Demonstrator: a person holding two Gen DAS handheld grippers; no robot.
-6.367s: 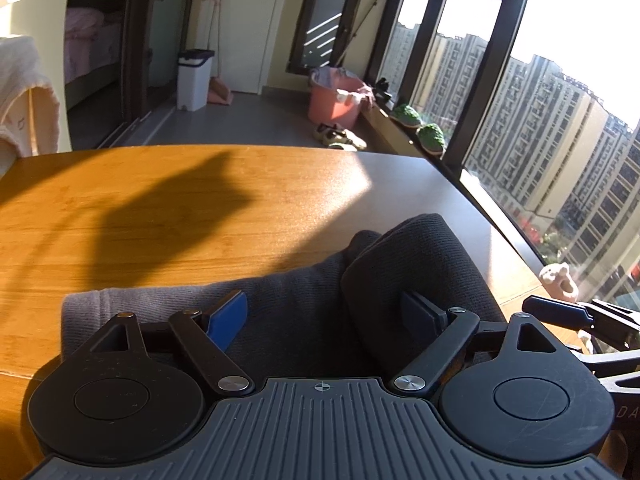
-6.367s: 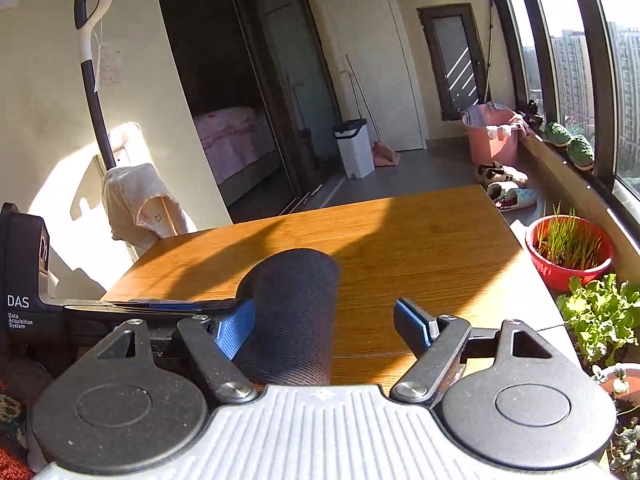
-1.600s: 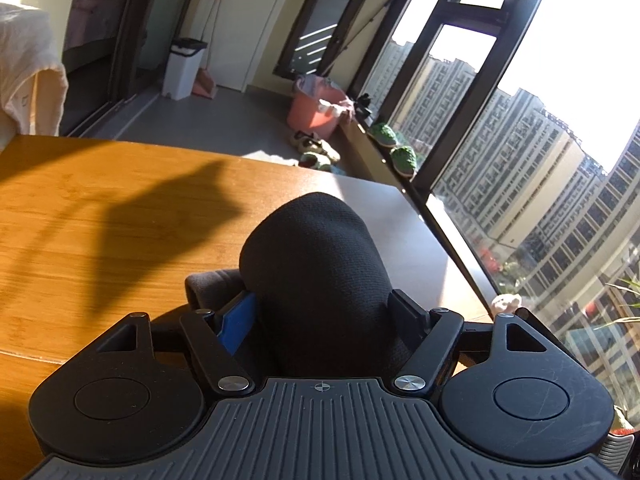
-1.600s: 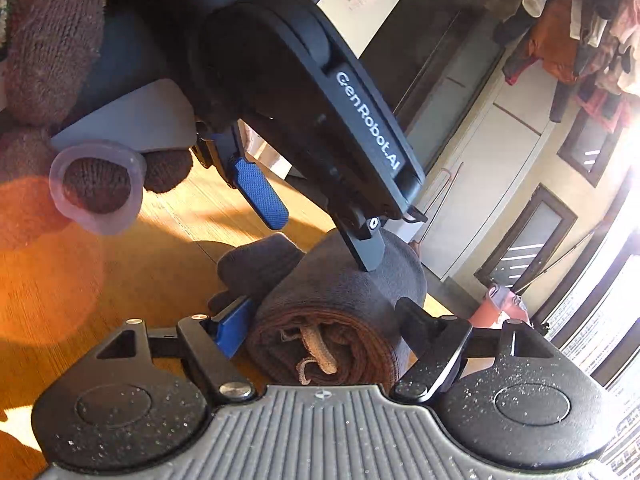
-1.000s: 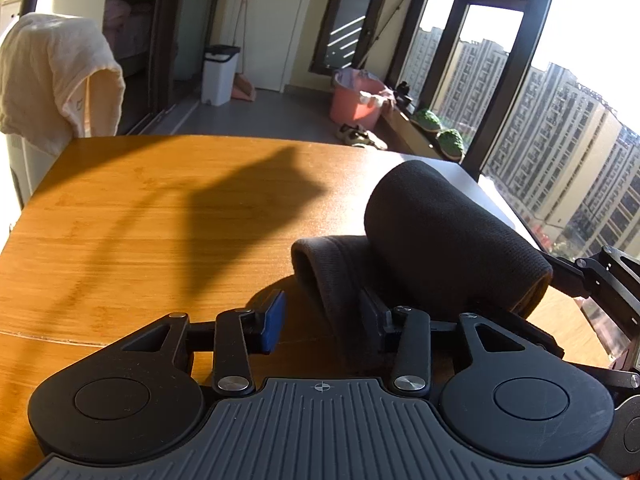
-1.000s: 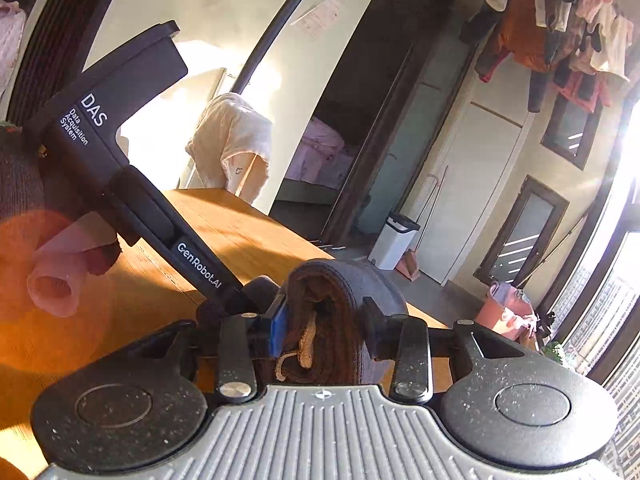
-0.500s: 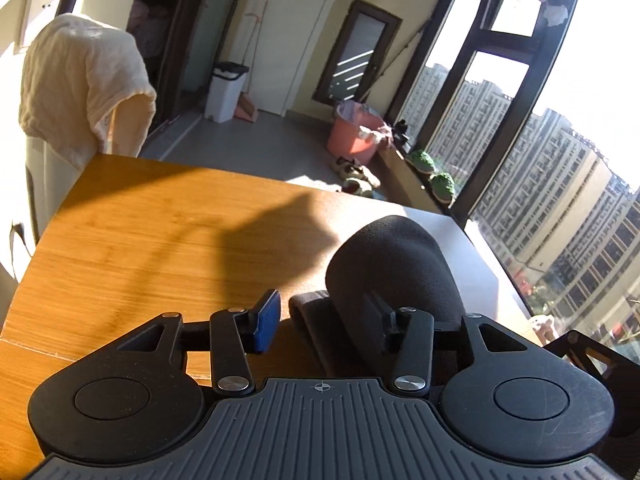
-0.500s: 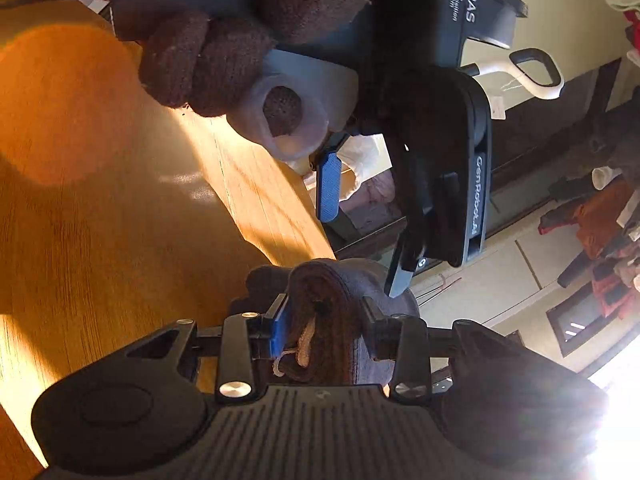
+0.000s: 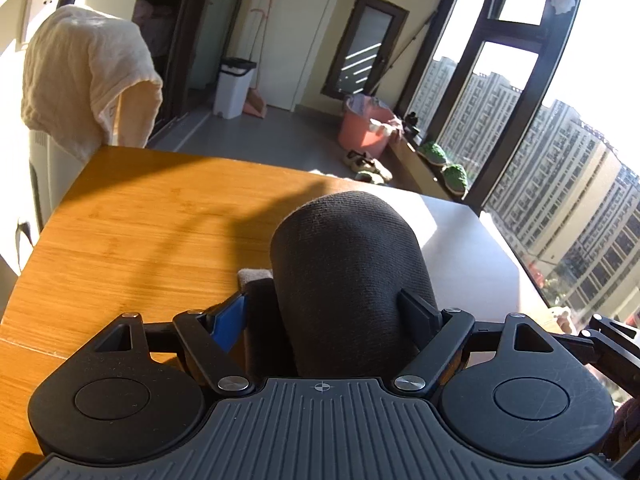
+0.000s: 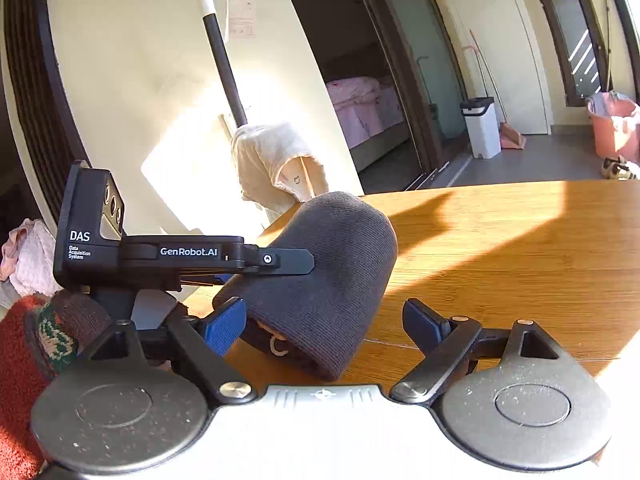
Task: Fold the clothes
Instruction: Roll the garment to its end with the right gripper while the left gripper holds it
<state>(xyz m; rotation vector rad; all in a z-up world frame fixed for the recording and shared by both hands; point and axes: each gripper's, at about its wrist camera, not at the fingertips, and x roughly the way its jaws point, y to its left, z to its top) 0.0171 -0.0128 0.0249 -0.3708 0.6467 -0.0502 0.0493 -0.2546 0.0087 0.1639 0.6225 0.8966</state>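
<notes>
Two handheld black grippers, one sleeve in view.
Left gripper point(image 9: 326, 314): dark grey ribbed base plate with a small crosshair mark, two round black discs either side, black linkage arms with silver rivets, triangular cut-outs, one blue pad point(image 9: 228, 322) and one dark pad. Right gripper point(image 10: 326, 322): same build but a light grey ribbed base, dusty speckled discs, silver rivets, blue pad on one finger, dark navy on the other. In the right wrist view the left gripper's side shows white lettering "GenRobot.AI" and "DAS Data Acquisition System", and three small round ports. Sleeve point(image 10: 24, 364): chunky red knit, with brown and green patterned cuff.
</notes>
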